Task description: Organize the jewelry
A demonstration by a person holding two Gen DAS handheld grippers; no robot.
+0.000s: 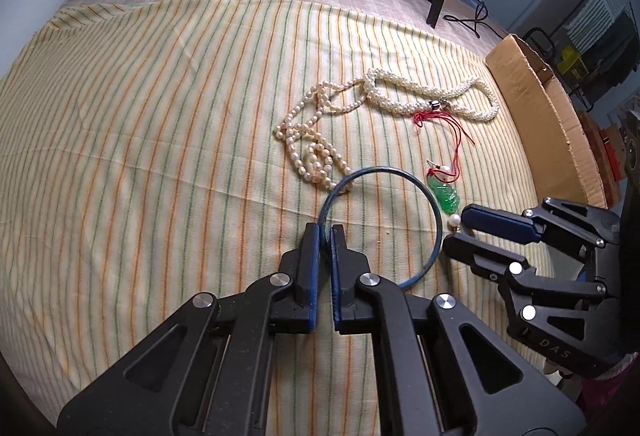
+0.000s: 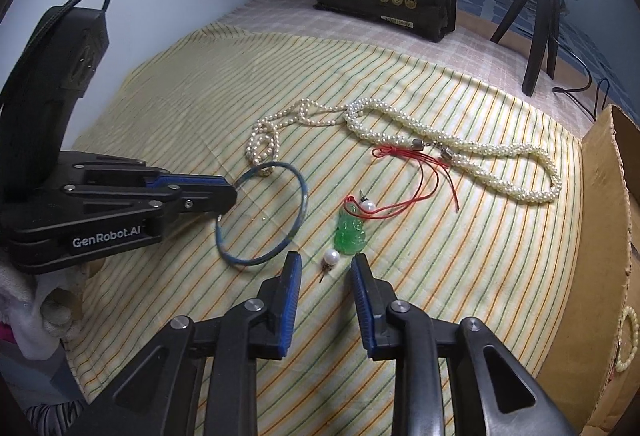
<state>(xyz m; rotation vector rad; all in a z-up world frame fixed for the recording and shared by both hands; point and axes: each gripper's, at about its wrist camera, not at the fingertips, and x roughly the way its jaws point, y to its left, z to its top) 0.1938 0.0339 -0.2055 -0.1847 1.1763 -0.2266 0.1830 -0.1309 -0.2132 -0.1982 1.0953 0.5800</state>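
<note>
My left tongs [image 1: 325,232] are clamped together on the near rim of the blue bangle [image 1: 434,204], lower centre of the left wrist view; the far arc of the bangle overlies the end of the loose pearl strand [image 1: 308,144]. My right tongs [image 2: 326,264] stand apart, nothing gripped, with the single pearl earring [image 2: 331,258] lying on the striped cloth [image 2: 160,108] between the tips, lower centre of the right wrist view. The green pendant [image 2: 350,234] on its red cord [image 2: 424,176] lies just beside that pearl; the braided pearl necklace [image 2: 480,152] runs across the upper right. Cardboard box [image 2: 604,216] at the right edge. Risks: the rim is thin and smooth, so the bangle may pivot or slip on lifting; it may drag the strand it rests on. The round pearl may squirt out sideways, or the pads may catch the pendant too.
</note>
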